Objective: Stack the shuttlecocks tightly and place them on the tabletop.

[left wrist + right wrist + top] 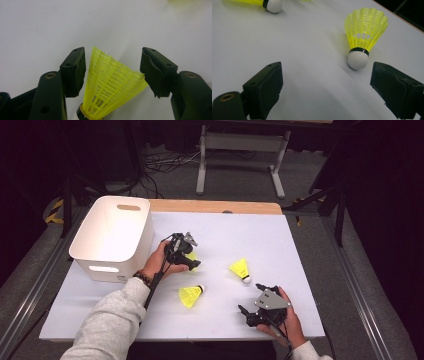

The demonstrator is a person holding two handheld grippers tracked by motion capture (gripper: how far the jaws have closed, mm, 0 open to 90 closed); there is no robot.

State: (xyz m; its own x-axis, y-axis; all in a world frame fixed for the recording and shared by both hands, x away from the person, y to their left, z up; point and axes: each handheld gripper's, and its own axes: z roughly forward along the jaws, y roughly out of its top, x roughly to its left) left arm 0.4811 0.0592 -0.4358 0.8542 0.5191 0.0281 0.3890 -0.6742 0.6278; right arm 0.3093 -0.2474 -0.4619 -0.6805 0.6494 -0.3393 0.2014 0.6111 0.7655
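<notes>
Three yellow shuttlecocks with white cork heads lie on the white tabletop [225,232]. My left gripper [192,261] is lowered over one shuttlecock [191,255]. In the left gripper view its mesh skirt [110,85] stands between the open jaws [112,67]; the left pad [77,72] is nearly against it. A second shuttlecock [190,295] lies in front of that hand. My right gripper [249,298] rests open near the front edge, with nothing between its jaws [325,85]. The third shuttlecock [241,269] [363,32] lies just ahead of it, cork toward the jaws.
A white plastic bin [112,237] with handle slots stands at the table's left side, close to the left hand. A wooden strip [215,206] runs along the far edge. Dark floor, cables and a table frame [242,155] lie beyond.
</notes>
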